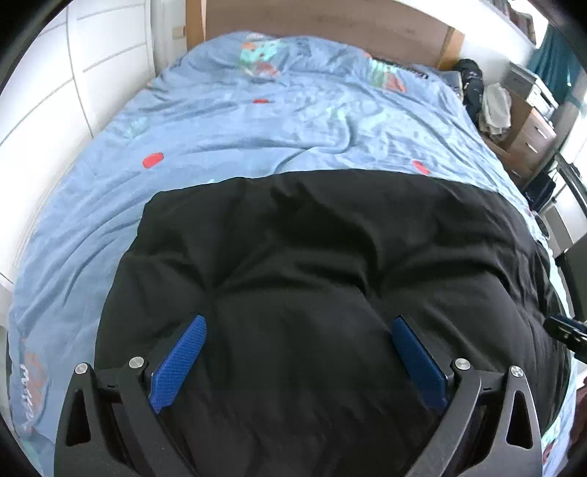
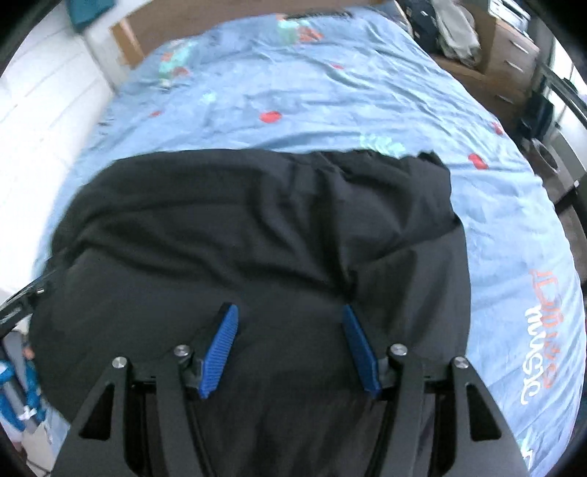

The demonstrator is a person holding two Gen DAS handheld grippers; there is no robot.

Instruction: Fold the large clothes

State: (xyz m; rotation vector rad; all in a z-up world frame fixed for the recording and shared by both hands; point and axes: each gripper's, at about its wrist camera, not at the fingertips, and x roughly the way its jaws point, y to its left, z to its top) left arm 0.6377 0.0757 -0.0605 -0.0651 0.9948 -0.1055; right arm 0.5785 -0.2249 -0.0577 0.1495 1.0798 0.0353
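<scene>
black garment spread on the bed, both hand-held grippers released above its near edge

a large black garment [image 1: 323, 264] lay on the blue printed duvet [image 1: 220, 128] of the bed, covering the near part of it, with its long axis apparently running across the bed, side to side in both views. the left hand-held gripper [image 1: 299, 326] hovered over the near left part of the cloth with its blue pads [image 1: 178, 361] spread wide and nothing between them. the right hand-held gripper [image 2: 290, 312] stood likewise released, its jaws somewhat less far apart, over the near right part. whether either touched the cloth could not be told.

the cloth lay straight ahead of and under both tools. in the right wrist view a folded-over layer sat on top, its diagonal edge [image 2: 400, 253] running down towards the right gripper, so the right hand seemed the nearer to a graspable edge. the far edge [image 1: 330, 176] lay well ahead of both.

for room, the duvet beyond the garment was bare up to the wooden headboard [image 1: 330, 25], which gave open space to carry a fold forward. a white wall [image 1: 55, 91] closed the left side, and drawers [image 1: 532, 135] with piled clothes stood off the right side, well apart from the garment.
</scene>
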